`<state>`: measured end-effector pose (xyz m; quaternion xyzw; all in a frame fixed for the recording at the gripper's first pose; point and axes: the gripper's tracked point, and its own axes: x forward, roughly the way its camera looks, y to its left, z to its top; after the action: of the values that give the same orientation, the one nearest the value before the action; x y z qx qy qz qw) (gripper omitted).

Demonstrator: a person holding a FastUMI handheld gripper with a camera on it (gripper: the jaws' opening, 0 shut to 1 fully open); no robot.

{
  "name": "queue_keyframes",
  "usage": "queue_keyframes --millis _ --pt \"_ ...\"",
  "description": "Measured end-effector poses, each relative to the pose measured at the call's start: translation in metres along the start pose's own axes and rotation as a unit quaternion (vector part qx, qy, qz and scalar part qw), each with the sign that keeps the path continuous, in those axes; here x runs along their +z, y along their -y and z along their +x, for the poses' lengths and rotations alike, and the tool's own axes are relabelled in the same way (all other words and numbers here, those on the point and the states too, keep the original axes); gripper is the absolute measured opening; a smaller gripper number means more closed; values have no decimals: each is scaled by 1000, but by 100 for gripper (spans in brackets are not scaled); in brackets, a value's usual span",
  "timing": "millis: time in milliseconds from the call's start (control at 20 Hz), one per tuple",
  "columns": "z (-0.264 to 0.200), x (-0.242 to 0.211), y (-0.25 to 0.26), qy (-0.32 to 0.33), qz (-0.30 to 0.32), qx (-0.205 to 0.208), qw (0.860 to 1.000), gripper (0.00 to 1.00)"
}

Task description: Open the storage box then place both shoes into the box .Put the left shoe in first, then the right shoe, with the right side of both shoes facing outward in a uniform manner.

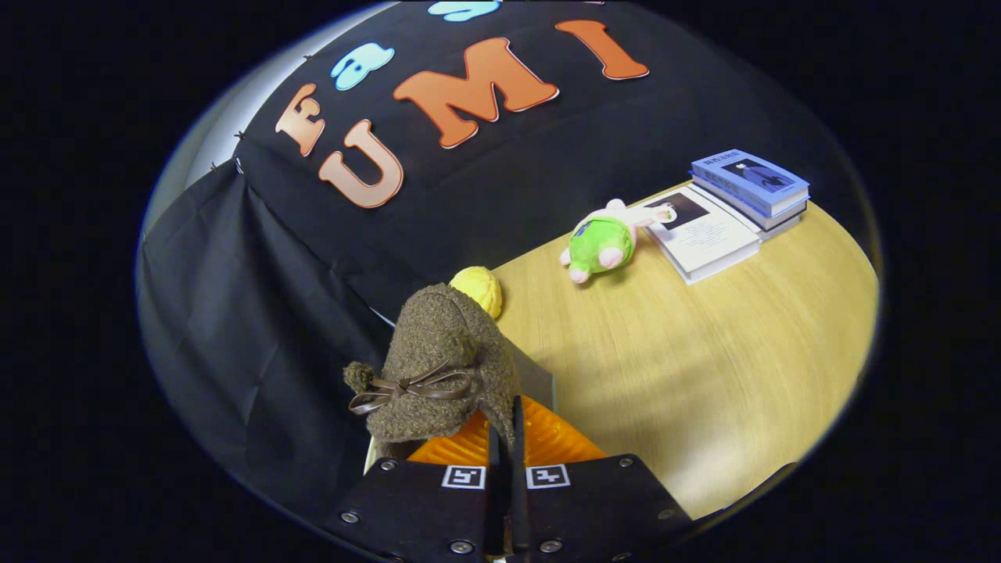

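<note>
Gripper view: I look along my two black gripper fingers [507, 438] at a table in the booth.
Gripper: My gripper [507, 426] has its two fingers pressed close together. They pinch the back rim of the shoe, so I am holding it.
Shoe: I see a brown fuzzy wool shoe with a thin brown leather bow [438, 367]. It sits right at my fingertips and stretches away from me. Its long side runs from my fingers up toward the black wall. The bow and a small fuzzy ball are on the side away from the open table. I cannot tell if it is the left shoe or the right one.
Orange part: A bright orange ribbed piece [547, 442] shows just under the shoe, on both sides of my fingers. I cannot tell what it is.
Grey panel: A flat grey panel [536, 375] stands just beside the shoe, between it and the bare table.
Yellow thing: A round yellow knitted thing [478, 288] peeks out past the far end of the shoe.
Table: The light wooden table [704, 367] spreads out beyond my fingers.
Toy: A small soft toy in green and pink [602, 244] lies far ahead on the table.
Books: A white book [704, 234] lies touching the toy, and a stack of blue books [751, 186] rests just behind it.
</note>
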<state>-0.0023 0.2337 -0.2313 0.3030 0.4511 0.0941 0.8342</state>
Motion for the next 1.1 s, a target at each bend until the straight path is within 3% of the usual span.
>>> queue_keyframes --millis 350,750,850,1100 --pt "40 -23 -50 -17 -15 19 1000 5" --pt "76 -57 -39 -50 -55 -63 995 5" --pt "81 -55 -43 -44 -56 -66 995 5" --pt "79 -51 -46 -26 -45 -86 995 21"
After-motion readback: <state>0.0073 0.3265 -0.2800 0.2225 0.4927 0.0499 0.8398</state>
